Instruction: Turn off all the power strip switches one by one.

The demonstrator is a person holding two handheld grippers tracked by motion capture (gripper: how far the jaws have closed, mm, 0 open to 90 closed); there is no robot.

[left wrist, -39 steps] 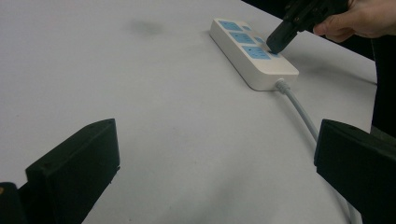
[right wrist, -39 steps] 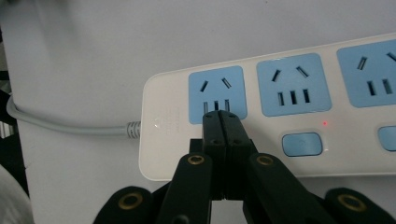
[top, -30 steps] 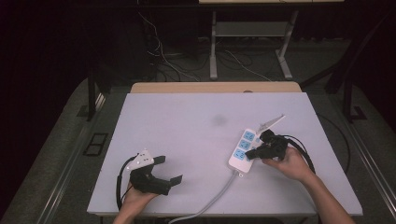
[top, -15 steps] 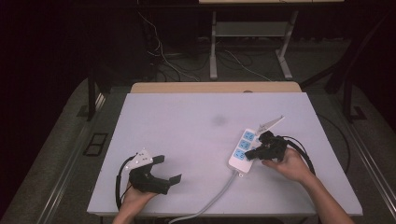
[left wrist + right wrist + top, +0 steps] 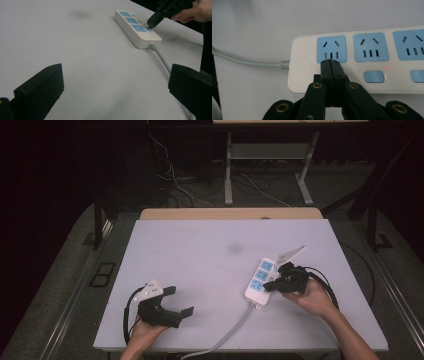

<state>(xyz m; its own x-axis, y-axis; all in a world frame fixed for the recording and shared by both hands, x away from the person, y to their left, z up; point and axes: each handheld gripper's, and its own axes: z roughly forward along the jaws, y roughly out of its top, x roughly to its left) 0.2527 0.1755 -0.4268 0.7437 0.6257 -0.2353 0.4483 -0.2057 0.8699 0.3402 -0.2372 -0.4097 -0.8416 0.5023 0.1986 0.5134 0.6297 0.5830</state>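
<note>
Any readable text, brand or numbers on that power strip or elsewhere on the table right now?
None readable.
Power strip: a faint embossed mark left of the nearest blue socket, too blurred to read.
Its blue switches: any symbols too small to tell.
A small red light glows beside one switch; that is no text.

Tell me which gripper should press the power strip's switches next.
Right. The right gripper, jaws shut, already sits on the power strip beside a blue switch. The left gripper rests open, well apart from it.
</note>
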